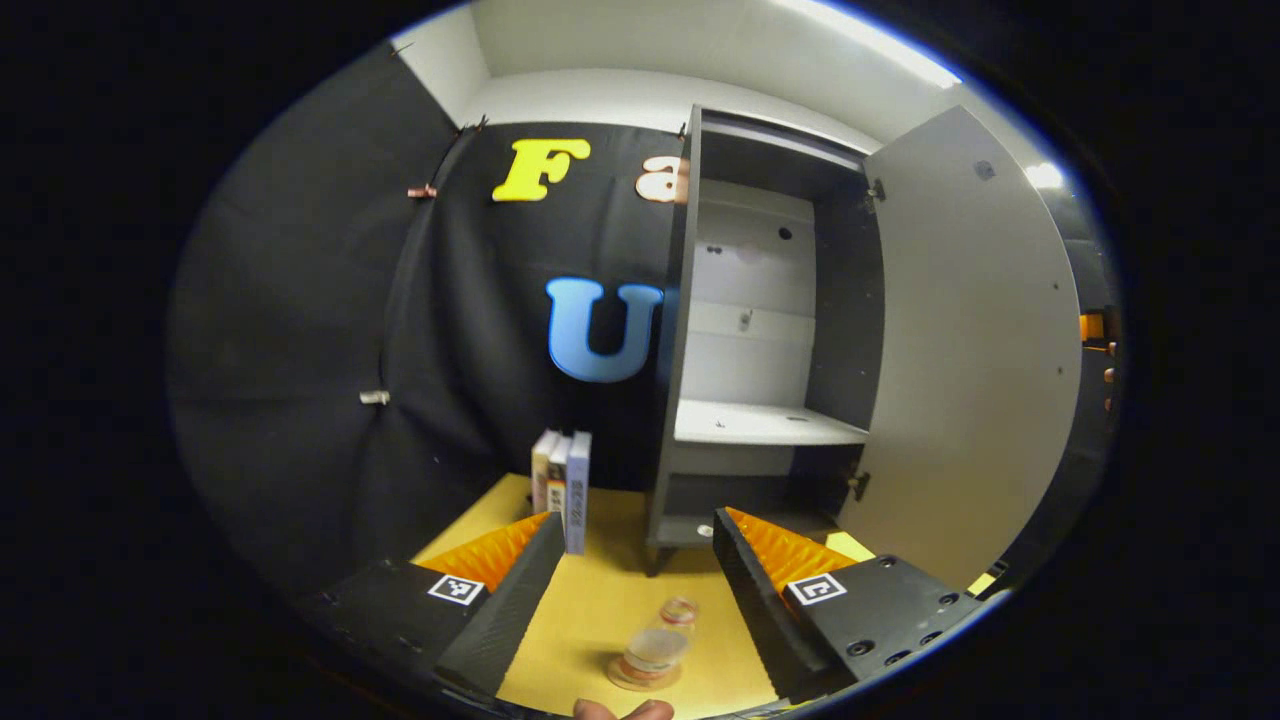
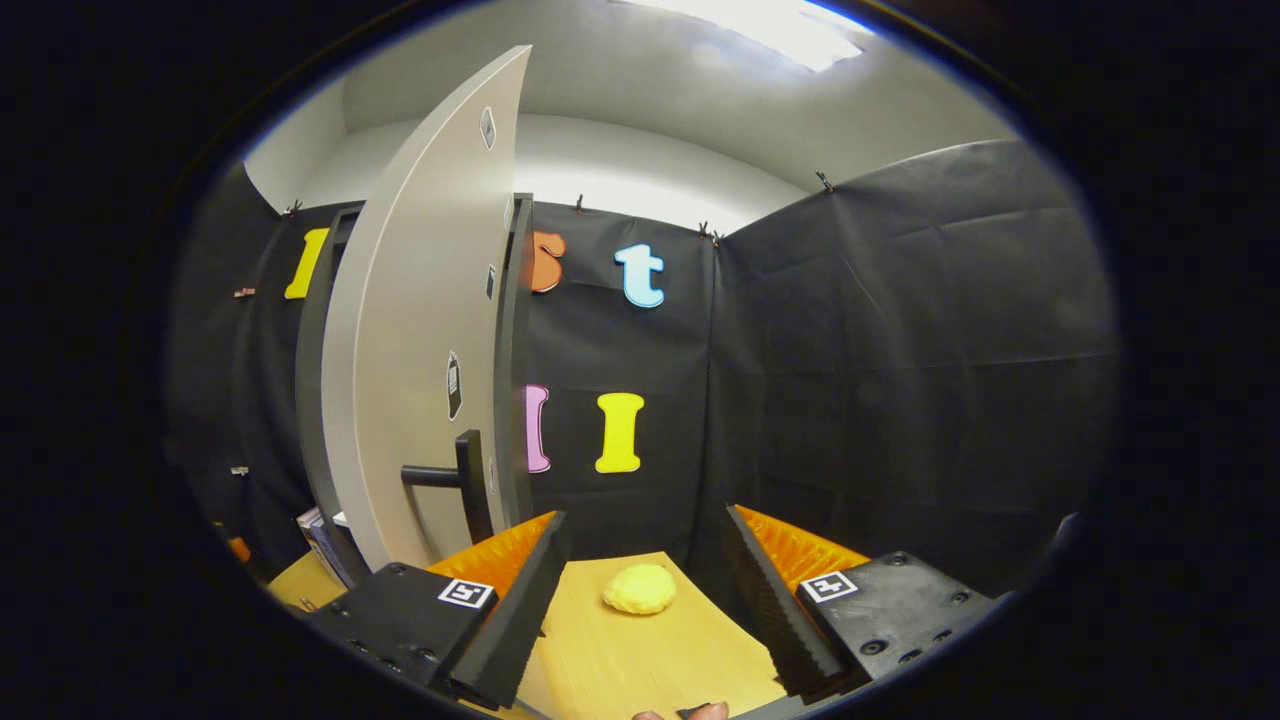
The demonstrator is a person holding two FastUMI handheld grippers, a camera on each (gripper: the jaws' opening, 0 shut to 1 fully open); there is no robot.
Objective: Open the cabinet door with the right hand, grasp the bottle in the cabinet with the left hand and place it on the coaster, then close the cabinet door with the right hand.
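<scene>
Left claw (image 1: 632, 560): fingers spread wide at the bottom of the left gripper view, nothing held between them. In the gap, low in the frame, the bottle (image 1: 660, 640) stands upright on the coaster (image 1: 640, 677), clear of both fingers; bottle and coaster rest on the yellow bench (image 1: 610, 600). A fingertip of the person's hand (image 1: 622, 710) shows at the very bottom edge. Above and left of centre, a row of books (image 1: 562, 485) stands upright on the bench, close to the cabinet's left side. The cabinet (image 1: 680, 330) occupies the centre right, its door (image 1: 975, 350) swung fully open toward the right edge, and a white shelf (image 1: 765, 424) is visible inside (its surface appears bare apart from small fittings). Right claw (image 2: 645, 565): fingers likewise apart, holding nothing, at the bottom of the right gripper view. Between them, farther out on the bench (image 2: 640, 660), lies a small yellow rounded object (image 2: 640, 588), untouched. Left of centre, the open door (image 2: 420, 330) stands edge-on, its dark bar handle (image 2: 455, 480) just above the left finger, apart from it.
</scene>
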